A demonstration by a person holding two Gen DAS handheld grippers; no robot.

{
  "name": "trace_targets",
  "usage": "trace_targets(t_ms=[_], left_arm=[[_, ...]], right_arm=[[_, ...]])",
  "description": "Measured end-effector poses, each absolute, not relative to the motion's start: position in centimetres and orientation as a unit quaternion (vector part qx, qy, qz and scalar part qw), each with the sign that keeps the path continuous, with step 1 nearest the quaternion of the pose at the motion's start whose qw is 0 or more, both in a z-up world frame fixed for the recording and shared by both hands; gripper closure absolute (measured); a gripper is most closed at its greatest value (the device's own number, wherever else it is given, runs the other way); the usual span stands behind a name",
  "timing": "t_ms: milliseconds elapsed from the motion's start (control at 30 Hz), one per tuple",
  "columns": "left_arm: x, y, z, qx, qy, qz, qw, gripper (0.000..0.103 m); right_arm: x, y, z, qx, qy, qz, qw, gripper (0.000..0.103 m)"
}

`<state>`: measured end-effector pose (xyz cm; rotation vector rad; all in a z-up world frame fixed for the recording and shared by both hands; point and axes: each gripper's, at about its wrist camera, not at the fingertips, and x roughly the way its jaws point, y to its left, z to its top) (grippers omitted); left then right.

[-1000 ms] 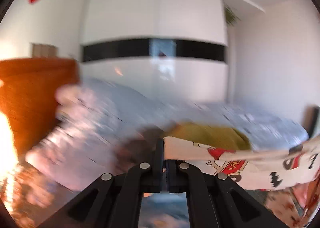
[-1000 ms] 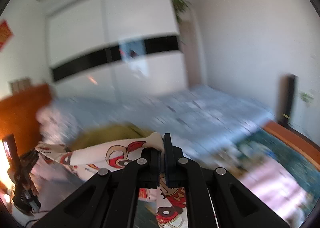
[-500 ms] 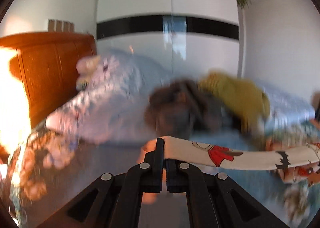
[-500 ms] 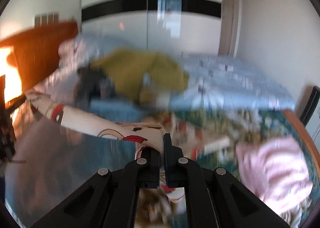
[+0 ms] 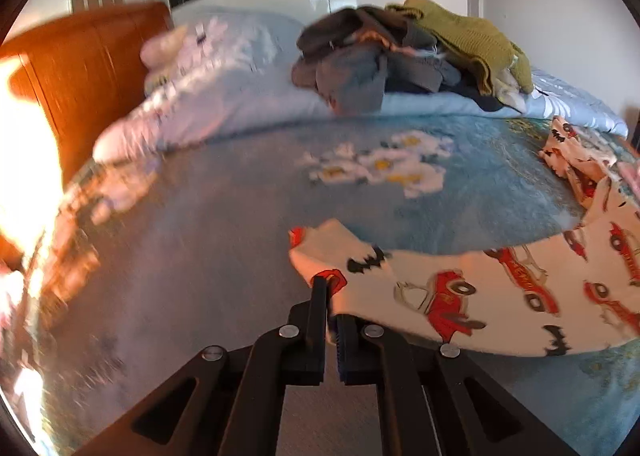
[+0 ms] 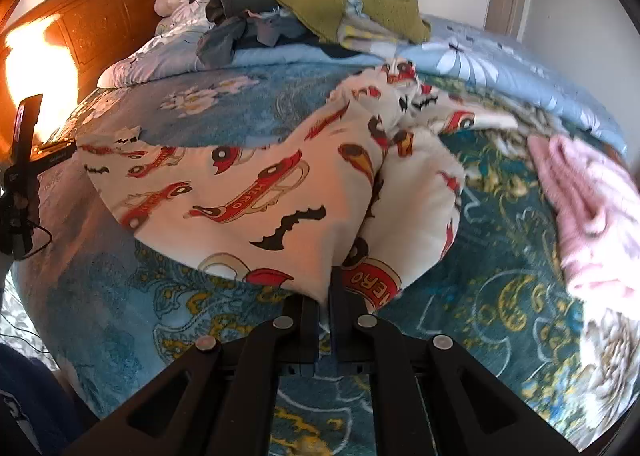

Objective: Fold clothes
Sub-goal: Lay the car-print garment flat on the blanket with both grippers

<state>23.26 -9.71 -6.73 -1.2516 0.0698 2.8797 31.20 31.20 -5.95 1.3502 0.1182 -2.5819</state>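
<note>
A cream garment printed with red cars and black bats lies spread across the blue patterned bedspread. My left gripper is shut on its near left corner. My right gripper is shut on the garment's near edge, where the cloth bunches into a fold. The left gripper also shows at the left edge of the right wrist view.
A pile of unfolded clothes, grey, brown and olive green, sits at the far side of the bed near the pillows. A pink garment lies to the right. The wooden headboard stands at the left, lit by strong glare.
Both grippers have swung down from the raised position, bringing the printed garment from hanging in the air onto the bedspread. Both stay shut on it.
</note>
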Motion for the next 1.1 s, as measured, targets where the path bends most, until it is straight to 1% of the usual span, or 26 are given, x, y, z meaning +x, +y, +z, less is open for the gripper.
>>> trace_targets(t_ms=[67,100,133,167,200,233,267,300,333,433,500,533,667,833,933,967,1000,1033,1100], left_arm=[[23.4,-9.8,-6.9,-0.407,0.015,0.913,0.019,0.096],[23.4,-10.0,-6.9,-0.412,0.014,0.911,0.030,0.093],[23.5,-10.1,-7.0,-0.416,0.012,0.908,0.040,0.082],[23.8,-10.4,-7.0,-0.419,0.007,0.906,0.053,0.064],[24.2,-10.9,-7.0,-0.419,-0.002,0.906,0.064,0.054],[24.6,-11.4,-7.0,-0.417,-0.011,0.906,0.072,0.043],[25.0,-12.1,-6.9,-0.415,-0.025,0.906,0.082,0.041],[25.1,-12.9,-7.0,-0.415,-0.039,0.905,0.086,0.041],[25.1,-13.6,-7.0,-0.418,-0.051,0.903,0.085,0.040],[23.8,-15.2,-7.5,-0.431,-0.108,0.892,0.086,0.039],[23.2,-16.0,-7.7,-0.430,-0.164,0.882,0.106,0.039],[23.0,-16.0,-7.8,-0.427,-0.169,0.882,0.104,0.039],[22.1,-14.2,-8.3,-0.428,-0.115,0.894,0.064,0.039],[21.6,-13.0,-7.8,-0.422,-0.088,0.901,0.059,0.039],[21.7,-13.2,-7.5,-0.419,-0.093,0.901,0.061,0.039],[21.7,-13.3,-7.4,-0.418,-0.095,0.901,0.062,0.039],[21.7,-13.4,-7.4,-0.418,-0.098,0.901,0.061,0.039],[21.7,-13.5,-7.4,-0.418,-0.102,0.901,0.059,0.039],[21.7,-13.5,-7.5,-0.417,-0.104,0.901,0.056,0.039]], right_arm=[[31.3,31.6,-5.9,0.461,0.029,-0.880,0.109,0.098],[31.5,31.8,-5.8,0.461,0.025,-0.880,0.108,0.097],[31.7,31.9,-5.8,0.464,0.024,-0.879,0.107,0.094],[32.0,32.0,-5.9,0.469,0.024,-0.877,0.106,0.092],[32.3,32.1,-5.9,0.473,0.024,-0.874,0.105,0.085],[32.7,32.3,-6.0,0.478,0.026,-0.872,0.104,0.076],[33.1,32.6,-6.0,0.482,0.029,-0.870,0.102,0.071],[33.5,32.9,-6.1,0.485,0.030,-0.868,0.101,0.065],[33.9,33.5,-6.1,0.487,0.027,-0.868,0.097,0.064],[33.9,35.5,-5.7,0.476,0.000,-0.876,0.075,0.064],[33.1,37.2,-5.2,0.460,-0.044,-0.885,0.062,0.064],[32.7,38.0,-5.1,0.451,-0.066,-0.888,0.053,0.064],[29.8,40.4,-6.2,0.448,-0.141,-0.883,0.013,0.064],[26.7,41.8,-8.5,0.461,-0.206,-0.863,-0.005,0.064],[25.7,42.3,-9.6,0.464,-0.230,-0.855,-0.011,0.065],[25.3,42.4,-10.0,0.465,-0.239,-0.853,-0.012,0.066],[25.0,42.4,-10.1,0.464,-0.244,-0.852,-0.011,0.075],[24.9,42.2,-10.0,0.462,-0.247,-0.852,-0.008,0.088],[24.7,41.8,-9.4,0.455,-0.245,-0.856,-0.007,0.097]])
